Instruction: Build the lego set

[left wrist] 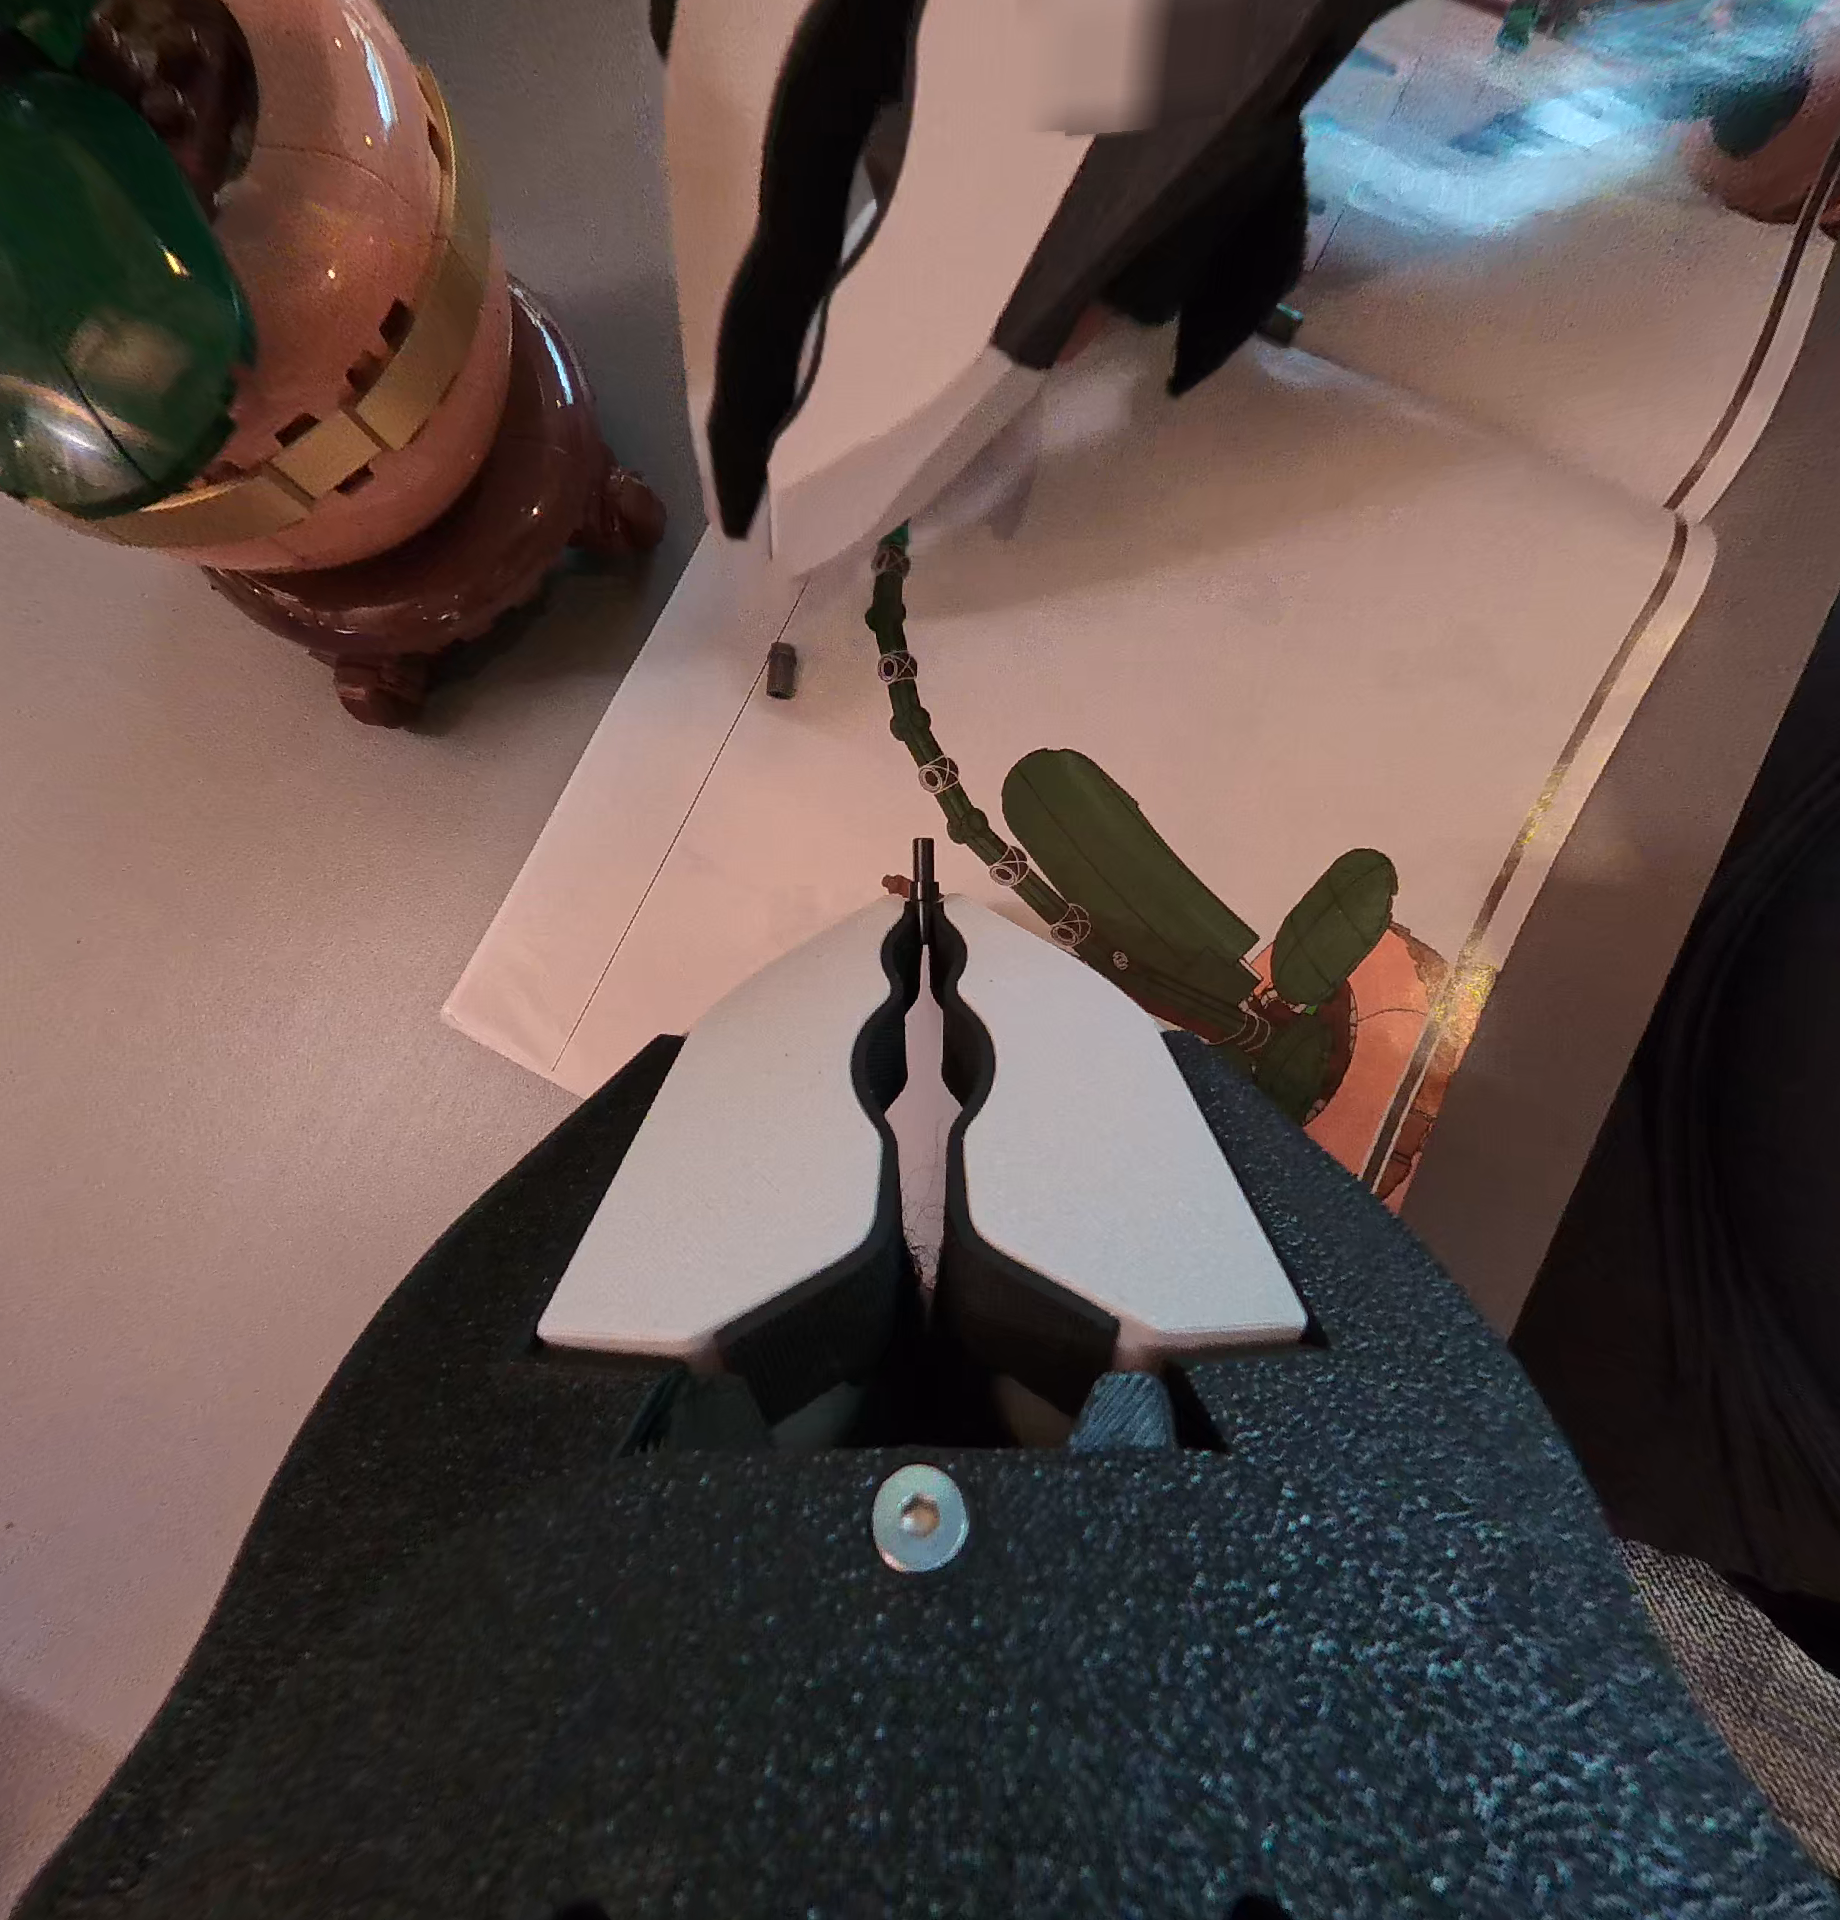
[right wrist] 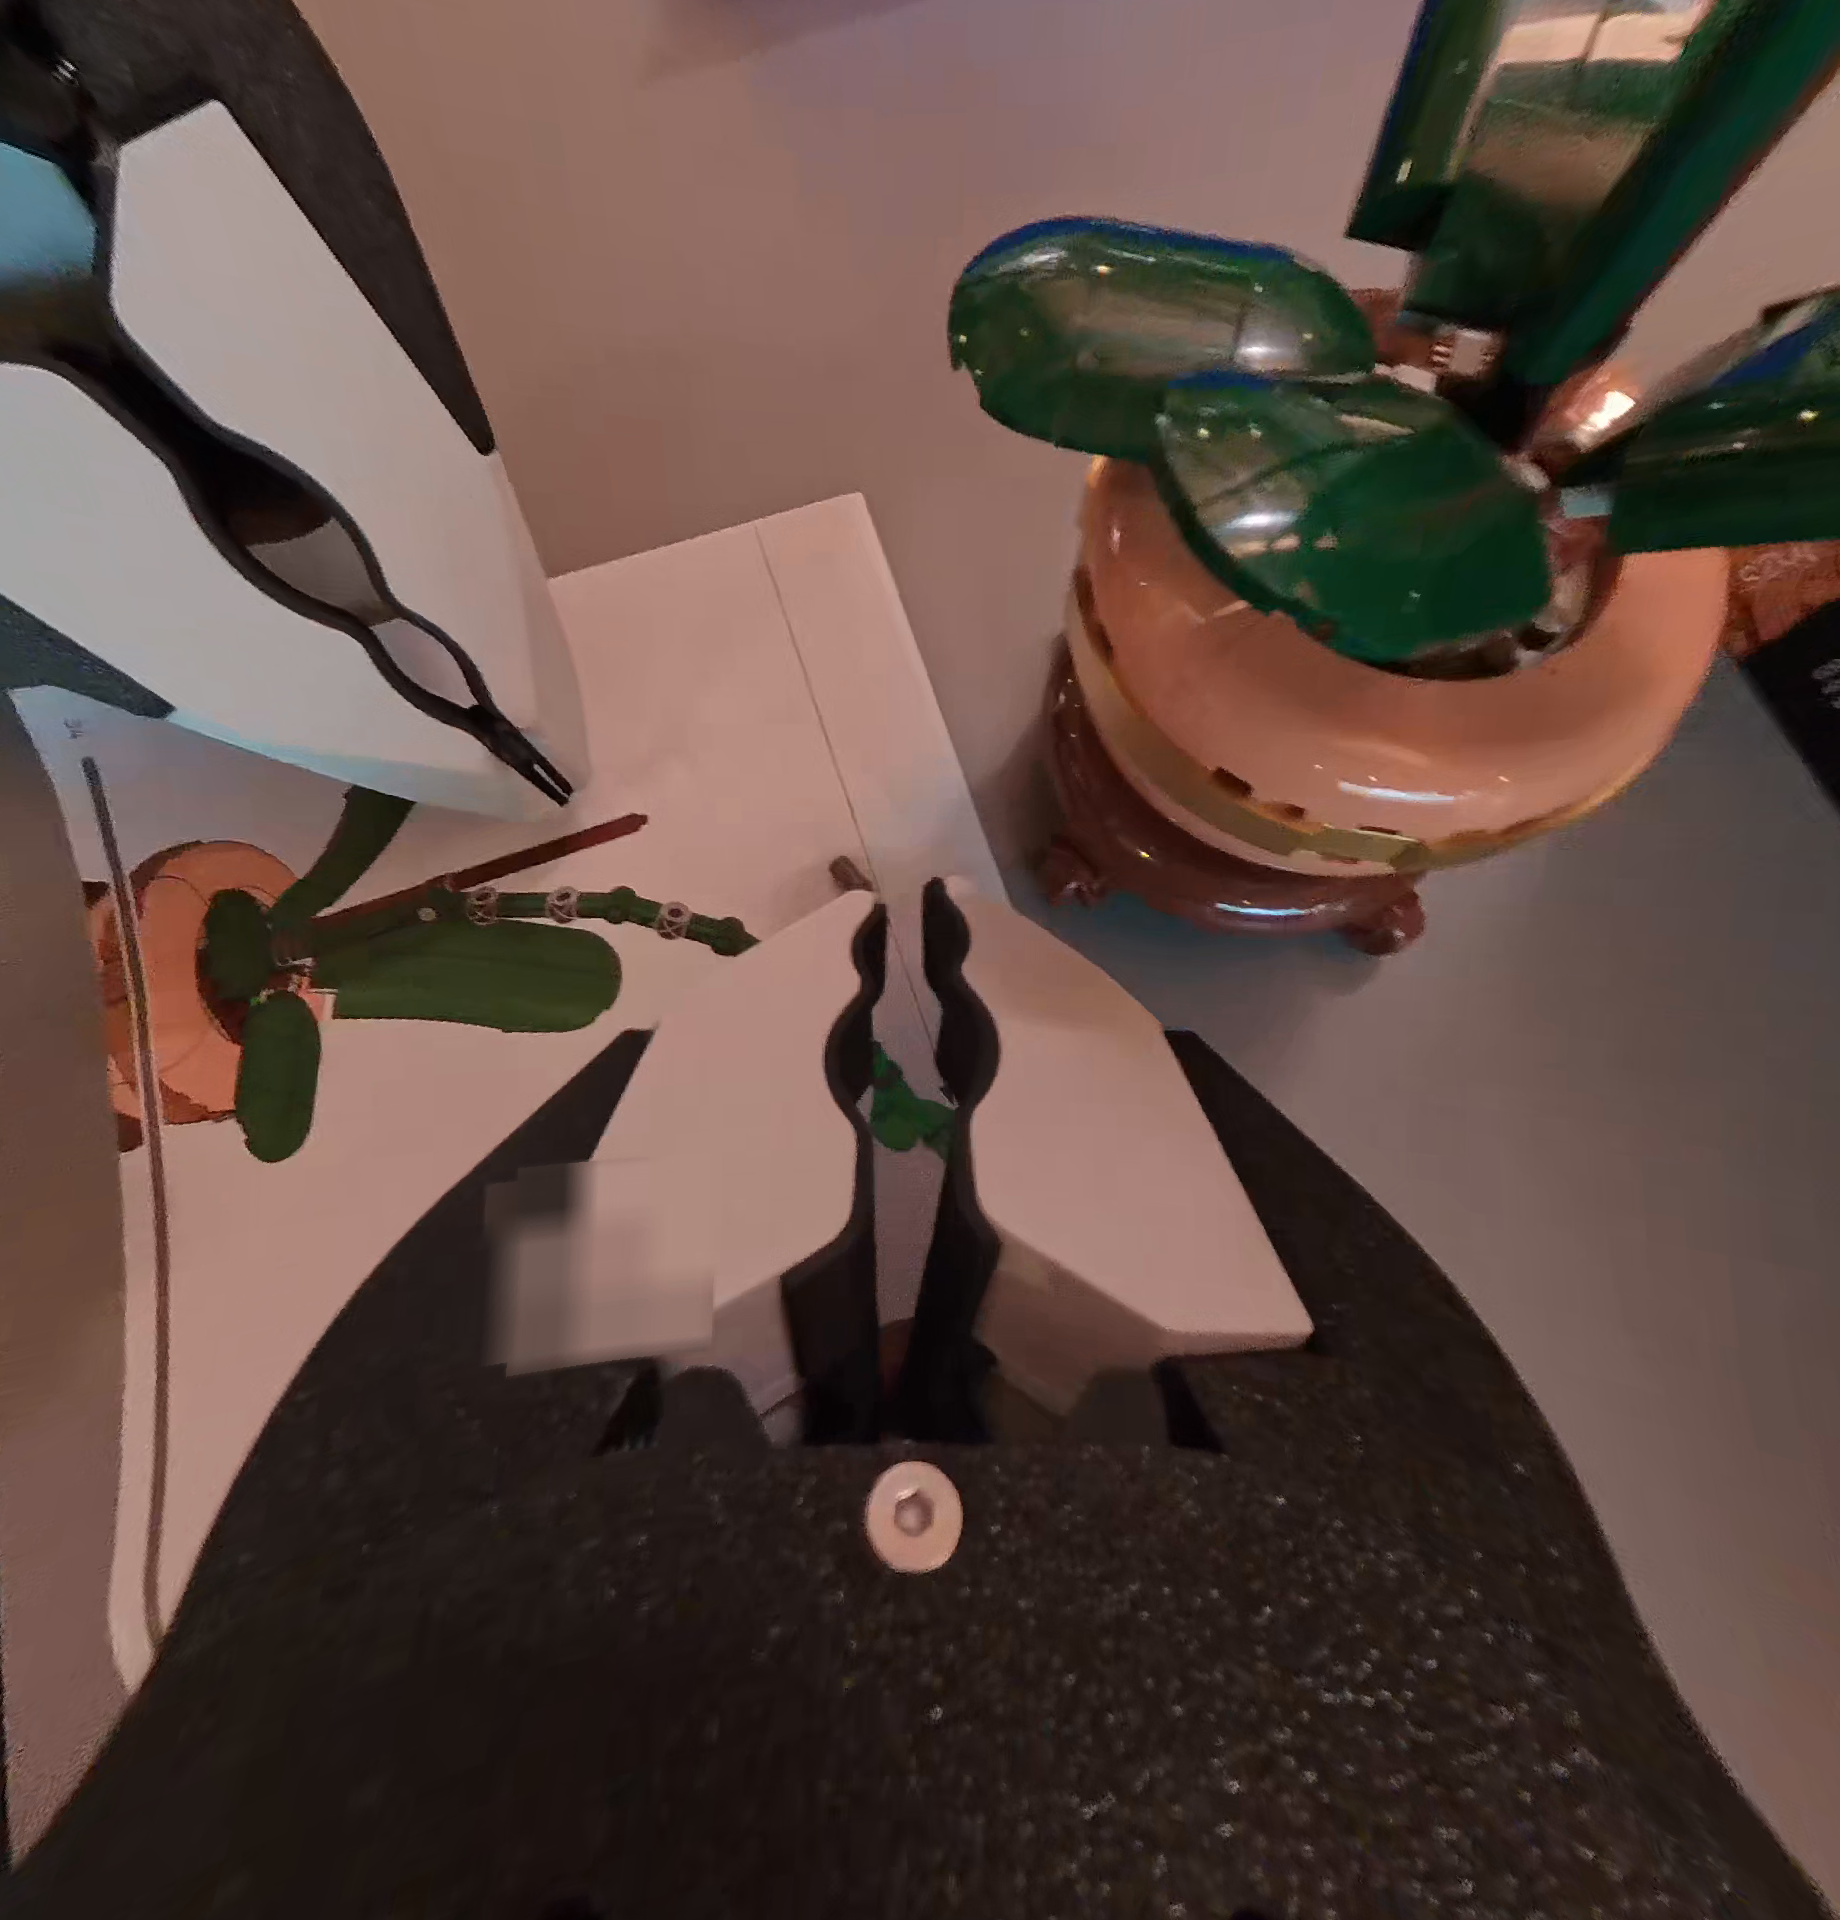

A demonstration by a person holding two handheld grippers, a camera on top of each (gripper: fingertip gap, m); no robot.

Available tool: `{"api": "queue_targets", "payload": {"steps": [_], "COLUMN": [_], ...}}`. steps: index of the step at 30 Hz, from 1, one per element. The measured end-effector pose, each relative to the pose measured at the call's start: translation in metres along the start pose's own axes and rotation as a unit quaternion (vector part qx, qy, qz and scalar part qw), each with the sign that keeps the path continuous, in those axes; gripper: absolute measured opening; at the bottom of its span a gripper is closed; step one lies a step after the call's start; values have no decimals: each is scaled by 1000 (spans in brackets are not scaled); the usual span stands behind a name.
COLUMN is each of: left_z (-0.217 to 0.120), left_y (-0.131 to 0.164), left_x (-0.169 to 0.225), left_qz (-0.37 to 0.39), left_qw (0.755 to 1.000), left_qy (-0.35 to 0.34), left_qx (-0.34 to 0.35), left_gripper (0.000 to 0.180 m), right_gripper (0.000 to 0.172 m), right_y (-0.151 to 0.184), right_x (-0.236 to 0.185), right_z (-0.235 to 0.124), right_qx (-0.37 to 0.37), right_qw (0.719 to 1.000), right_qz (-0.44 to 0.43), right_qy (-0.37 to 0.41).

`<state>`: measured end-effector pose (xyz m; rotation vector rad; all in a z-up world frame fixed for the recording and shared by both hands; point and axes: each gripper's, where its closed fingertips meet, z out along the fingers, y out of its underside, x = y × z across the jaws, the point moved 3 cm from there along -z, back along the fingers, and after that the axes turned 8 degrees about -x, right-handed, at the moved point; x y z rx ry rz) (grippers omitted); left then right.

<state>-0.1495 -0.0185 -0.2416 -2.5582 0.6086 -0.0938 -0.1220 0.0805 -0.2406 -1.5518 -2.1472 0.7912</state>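
Black pin (left wrist: 922, 883) in left tongs (left wrist: 924, 920), printed booklet (left wrist: 1259, 644)

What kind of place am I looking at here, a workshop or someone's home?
Probably a hobby table for brick models: an open instruction booklet, a brick-built potted plant, and a loose small dark piece on the page.

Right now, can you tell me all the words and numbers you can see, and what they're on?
Instruction page: one tiny printed mark in its far-left corner, too small to read.
Dark box at the right edge: a few lines of white print, too blurred to read.
Brick-built flower pot: no writing shows.
Left wrist view: no writing shows anywhere.
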Motion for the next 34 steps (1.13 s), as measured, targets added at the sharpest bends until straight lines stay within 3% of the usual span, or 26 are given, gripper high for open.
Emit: {"api": "queue_targets", "payload": {"steps": [2,6,9,14,19,22,27,29,31,32,34], "left_z": [0,0,0,0,-1,-2,11,10,9,8,5], "left_y": [0,0,-1,-3,-16,-28,-34,-44,-61,-70,-86], "left_x": [1,3,4,3,5,18,41,48,57,60,64], "left_qz": [1,8,12,9,2,36,39,49,52,49,37], "left_qw": [1000,1000,1000,1000,998,991,993,991,985,980,969], "left_qy": [1,3,4,0,7,41,84,85,99,104,109], "left_qx": [0,-3,-3,9,69,121,80,88,132,161,219], "left_gripper": [0,0,0,0,0,0,0,1,0,0,0], "right_gripper": [19,23,5,3,3,3,3,3,3,3,2], "right_y": [1,-3,-2,0,-10,-4,19,26,22,17,7], "right_x": [-1,-7,-7,-9,-27,-38,-53,-59,-63,-64,-57], "right_z": [2,14,22,19,-17,-45,-67,-71,-84,-95,-119], "right_qx": [0,-7,-22,-18,84,118,125,141,218,271,370], "right_qw": [1000,999,999,998,984,965,944,953,958,948,902], "right_qz": [7,-17,-23,-44,-153,-232,-304,-267,-162,-92,48], "right_qy": [-13,-28,-39,-52,-42,-27,5,-22,-93,-140,-219]}}
